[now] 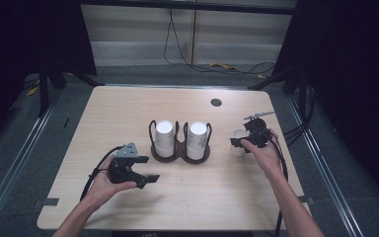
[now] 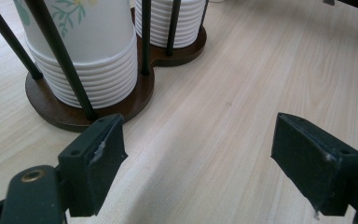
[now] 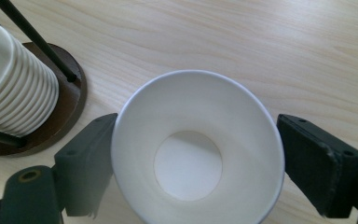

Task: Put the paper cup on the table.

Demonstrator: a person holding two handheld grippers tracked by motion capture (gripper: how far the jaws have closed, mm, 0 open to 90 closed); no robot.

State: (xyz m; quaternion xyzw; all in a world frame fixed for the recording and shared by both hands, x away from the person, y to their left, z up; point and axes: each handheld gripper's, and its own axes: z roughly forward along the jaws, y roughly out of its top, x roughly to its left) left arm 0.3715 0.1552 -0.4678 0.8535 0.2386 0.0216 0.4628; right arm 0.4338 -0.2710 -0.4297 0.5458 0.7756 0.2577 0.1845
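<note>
Cup (image 3: 196,149) upright on table (image 1: 128,113) btwn my right gripper (image 3: 196,154) jaws, spread wide, not clamping. Left gripper (image 2: 198,154) open, empty, bare wood ahead; rack (image 1: 179,148) beside.

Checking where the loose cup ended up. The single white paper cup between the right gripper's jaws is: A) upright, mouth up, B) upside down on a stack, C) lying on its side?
A: the right gripper view looks straight into the white paper cup, showing its open rim and inner bottom.
</note>
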